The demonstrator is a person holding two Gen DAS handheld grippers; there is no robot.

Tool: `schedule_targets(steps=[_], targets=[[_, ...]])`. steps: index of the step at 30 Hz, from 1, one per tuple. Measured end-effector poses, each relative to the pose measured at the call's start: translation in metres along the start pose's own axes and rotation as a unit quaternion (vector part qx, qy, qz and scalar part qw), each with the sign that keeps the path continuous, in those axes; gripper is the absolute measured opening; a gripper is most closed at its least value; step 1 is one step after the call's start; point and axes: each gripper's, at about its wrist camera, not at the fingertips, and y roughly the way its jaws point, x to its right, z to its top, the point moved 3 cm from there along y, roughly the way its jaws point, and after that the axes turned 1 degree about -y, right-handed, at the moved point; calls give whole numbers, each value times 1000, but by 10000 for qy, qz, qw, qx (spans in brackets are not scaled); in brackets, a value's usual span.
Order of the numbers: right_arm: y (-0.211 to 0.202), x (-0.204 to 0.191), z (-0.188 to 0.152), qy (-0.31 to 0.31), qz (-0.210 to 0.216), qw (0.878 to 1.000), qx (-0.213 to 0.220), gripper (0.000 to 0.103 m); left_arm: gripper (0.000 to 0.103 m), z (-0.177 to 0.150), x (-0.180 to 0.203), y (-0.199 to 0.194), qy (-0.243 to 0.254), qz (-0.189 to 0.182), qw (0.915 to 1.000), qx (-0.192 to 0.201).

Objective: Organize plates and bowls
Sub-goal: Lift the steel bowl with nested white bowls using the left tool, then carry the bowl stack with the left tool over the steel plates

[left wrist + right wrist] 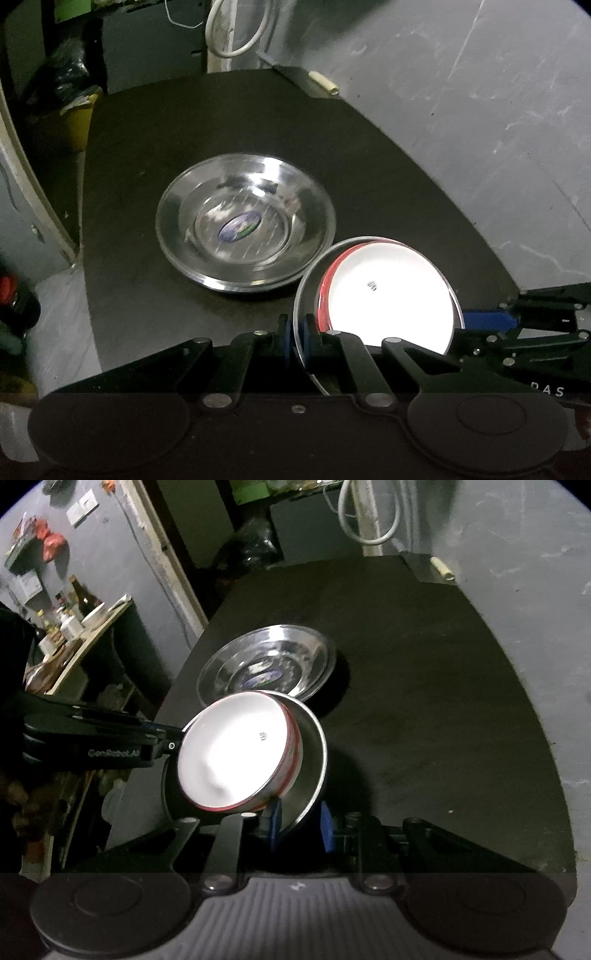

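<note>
A steel bowl with a white, red-rimmed bowl nested inside is held tilted above the black table. My left gripper is shut on the steel bowl's rim. My right gripper has its jaws on either side of the steel bowl's rim with a gap on the right side; the white bowl faces left. A steel plate with a sticker in its centre lies on the table just beyond; it also shows in the right wrist view.
The right gripper enters the left wrist view at the right; the left gripper enters the right wrist view at the left. A grey wall is to the right. A yellow bin and a cluttered shelf stand left.
</note>
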Motion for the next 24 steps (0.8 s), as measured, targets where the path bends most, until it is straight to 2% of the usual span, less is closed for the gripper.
schedule_targets(steps=[9, 24], targets=[[-4, 14, 17, 45, 46, 9997, 218, 26, 5, 18, 1, 1, -219, -94, 9993, 281], [27, 13, 68, -499, 527, 9970, 254, 26, 4, 41, -31, 3, -969, 338, 9926, 642]])
